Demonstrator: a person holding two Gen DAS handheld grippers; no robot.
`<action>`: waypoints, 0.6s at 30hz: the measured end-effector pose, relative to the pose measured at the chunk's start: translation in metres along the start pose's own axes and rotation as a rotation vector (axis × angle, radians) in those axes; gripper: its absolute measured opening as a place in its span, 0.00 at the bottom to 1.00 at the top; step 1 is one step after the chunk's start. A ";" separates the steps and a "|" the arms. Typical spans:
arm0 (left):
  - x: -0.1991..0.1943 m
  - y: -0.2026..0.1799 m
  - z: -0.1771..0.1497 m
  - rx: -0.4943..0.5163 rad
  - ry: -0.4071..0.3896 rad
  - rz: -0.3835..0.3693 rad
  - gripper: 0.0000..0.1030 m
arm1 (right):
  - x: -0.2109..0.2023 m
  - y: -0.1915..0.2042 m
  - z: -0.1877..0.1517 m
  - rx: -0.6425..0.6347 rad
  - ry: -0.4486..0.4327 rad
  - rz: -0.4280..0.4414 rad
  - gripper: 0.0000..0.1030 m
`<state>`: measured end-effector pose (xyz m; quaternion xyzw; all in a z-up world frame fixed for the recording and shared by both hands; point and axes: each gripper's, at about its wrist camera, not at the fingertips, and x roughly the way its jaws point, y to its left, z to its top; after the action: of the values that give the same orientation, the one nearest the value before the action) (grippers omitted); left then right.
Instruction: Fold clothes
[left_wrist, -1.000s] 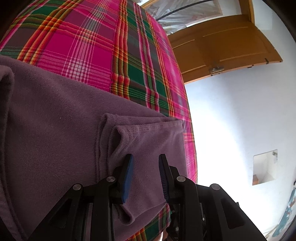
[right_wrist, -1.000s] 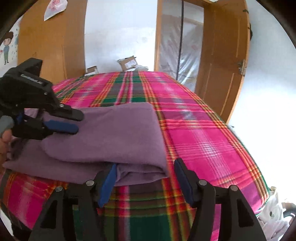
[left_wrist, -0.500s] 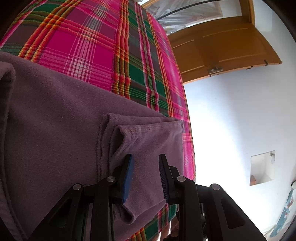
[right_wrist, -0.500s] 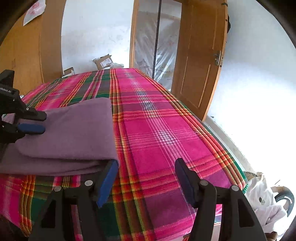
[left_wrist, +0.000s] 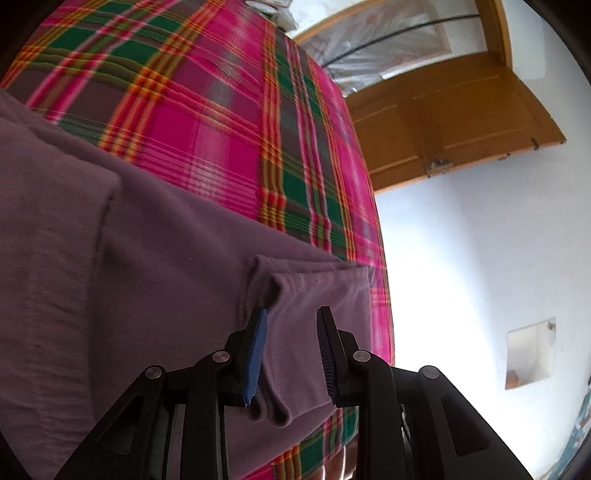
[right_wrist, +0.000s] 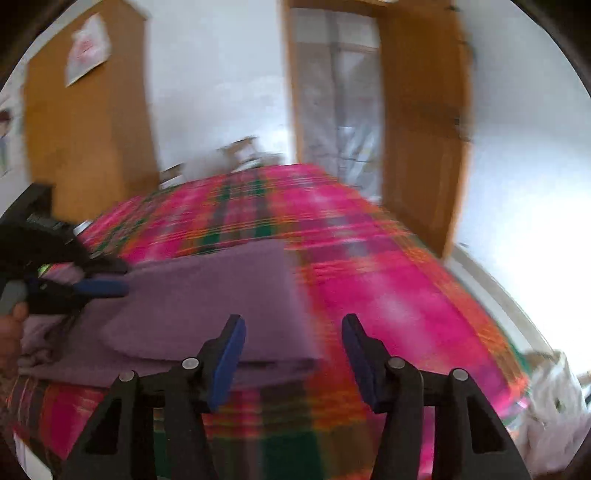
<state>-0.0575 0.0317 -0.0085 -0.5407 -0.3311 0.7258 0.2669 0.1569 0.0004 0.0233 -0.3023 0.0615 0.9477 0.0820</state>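
Note:
A purple fleece garment (left_wrist: 147, 258) lies folded on the plaid bedspread (left_wrist: 221, 129). My left gripper (left_wrist: 291, 314) is shut on a thick fold at the garment's near edge, and the cloth bunches between the blue pads. The blurred right wrist view shows the same garment (right_wrist: 207, 295) as a flat stack. There, my left gripper (right_wrist: 110, 277) sits on its left end, with a hand (right_wrist: 11, 332) behind it. My right gripper (right_wrist: 291, 321) hovers over the stack's near right corner, its jaws closing with the pads clear of the cloth.
The pink and green bedspread (right_wrist: 369, 277) stretches to the right and back. A wooden door (right_wrist: 424, 147) stands open beyond the bed, with a wardrobe (right_wrist: 88, 140) at the back left. A white bag (right_wrist: 546, 406) lies on the floor at the right.
The right gripper swung right, off the garment, then back left over its corner, and its jaws narrowed. The left gripper shifted a little, still holding the fold.

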 end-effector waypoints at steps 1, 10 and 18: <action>-0.002 0.001 0.001 -0.003 -0.006 0.002 0.28 | 0.003 0.012 0.001 -0.032 0.008 0.043 0.53; -0.002 0.006 0.004 0.011 -0.032 -0.001 0.28 | 0.032 0.081 0.004 -0.165 0.075 0.245 0.33; -0.027 0.008 0.006 0.033 -0.076 -0.020 0.28 | 0.039 0.099 0.009 -0.226 0.105 0.299 0.25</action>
<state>-0.0558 0.0050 0.0028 -0.5047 -0.3344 0.7485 0.2705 0.1020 -0.0909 0.0145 -0.3461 0.0032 0.9331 -0.0977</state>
